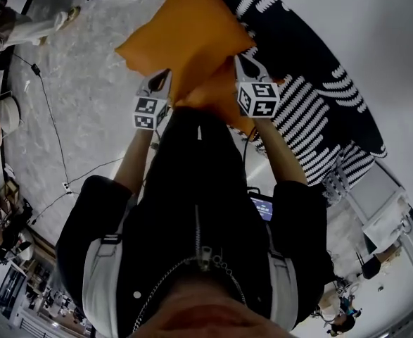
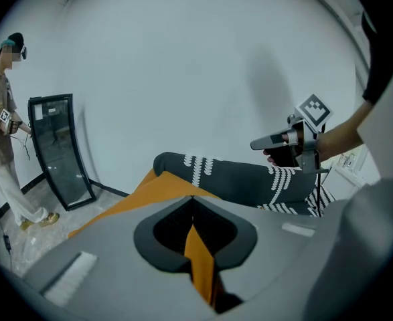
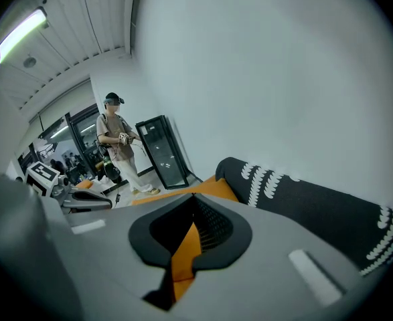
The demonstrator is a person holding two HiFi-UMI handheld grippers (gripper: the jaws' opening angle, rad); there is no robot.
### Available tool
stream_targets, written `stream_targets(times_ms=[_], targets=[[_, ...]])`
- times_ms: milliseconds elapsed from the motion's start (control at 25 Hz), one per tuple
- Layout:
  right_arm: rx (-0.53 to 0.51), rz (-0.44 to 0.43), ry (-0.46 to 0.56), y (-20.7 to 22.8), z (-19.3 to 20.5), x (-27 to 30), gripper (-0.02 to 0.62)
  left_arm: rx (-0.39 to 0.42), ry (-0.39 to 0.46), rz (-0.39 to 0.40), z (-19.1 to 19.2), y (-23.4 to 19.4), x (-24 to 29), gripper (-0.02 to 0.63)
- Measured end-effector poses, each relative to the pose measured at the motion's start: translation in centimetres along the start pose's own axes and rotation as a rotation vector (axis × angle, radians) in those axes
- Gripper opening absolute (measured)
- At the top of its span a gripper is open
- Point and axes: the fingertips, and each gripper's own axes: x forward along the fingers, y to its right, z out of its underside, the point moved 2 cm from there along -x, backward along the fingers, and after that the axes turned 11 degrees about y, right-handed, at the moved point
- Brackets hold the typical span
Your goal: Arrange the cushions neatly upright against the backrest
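The left gripper [image 1: 162, 82] and right gripper [image 1: 245, 65] each pinch the near edge of the orange cushion [image 1: 185, 34], held aloft beside the dark striped sofa [image 1: 312, 111], its length slanting away from the person; only the gripper views show a bystander [image 3: 119, 146].

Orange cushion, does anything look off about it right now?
Yes: the orange cushion hangs tilted in mid-air, pinched by its near edge in the left gripper and right gripper, above the dark patterned sofa rather than standing against anything.
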Motion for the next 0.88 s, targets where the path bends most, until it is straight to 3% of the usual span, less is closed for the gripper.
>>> stream_targets(times_ms=[320, 480, 560, 720, 880], targets=[[-0.083, 0.019, -0.057, 5.4, 1.7, 3.9, 0.005, 0.057, -0.001, -0.099, 3.6, -3.0, 1.1, 0.011], [-0.116, 0.033, -0.099, 9.1, 3.6, 6.3, 0.005, 0.032, -0.031, -0.143, 7.1, -3.7, 1.4, 0.023], [-0.152, 0.034, -0.132, 11.3, 5.1, 7.8, 0.017, 0.006, -0.037, -0.163, 8.9, -3.8, 2.2, 0.079], [-0.344, 0.036, -0.239, 15.1, 9.8, 9.4, 0.101, 0.017, -0.084, -0.208, 13.8, -3.2, 1.5, 0.270], [-0.401, -0.010, -0.311, 17.0, 13.9, 11.2, 0.183, -0.002, -0.140, -0.210, 18.4, -3.7, 0.1, 0.310]])
